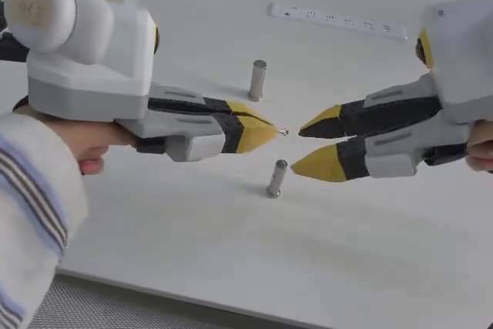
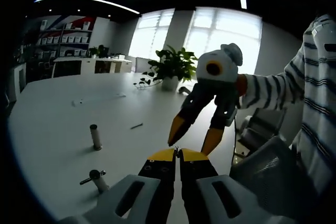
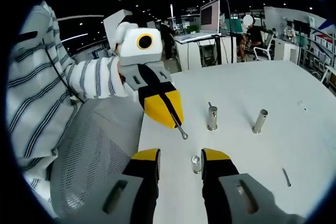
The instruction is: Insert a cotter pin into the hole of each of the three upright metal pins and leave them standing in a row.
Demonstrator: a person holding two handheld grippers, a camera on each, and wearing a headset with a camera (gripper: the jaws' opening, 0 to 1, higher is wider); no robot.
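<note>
The left gripper is clamped shut on a cotter pin. Only a short tip pokes past its jaws, aimed at the right gripper, which faces it nose to nose with jaws well apart and nothing between them.

The step in hand looks like threading this cotter pin into the bare upright pin, which stands just under the right gripper's lower jaw, a little ahead of and below the left gripper's tip. To do it well, I judge, the right gripper should drop and close low on that shaft — clear of the top, where the hole should be — so the pin cannot tip or spin. The left gripper then levels the cotter pin with the hole and pushes slowly along its axis, because a skewed push could knock the pin over.

A second bare pin stands beyond both grippers. A third pin, close beside the left gripper on its far side, carries a cotter pin across its head. A spare cotter pin lies flat on the table farther off.
</note>
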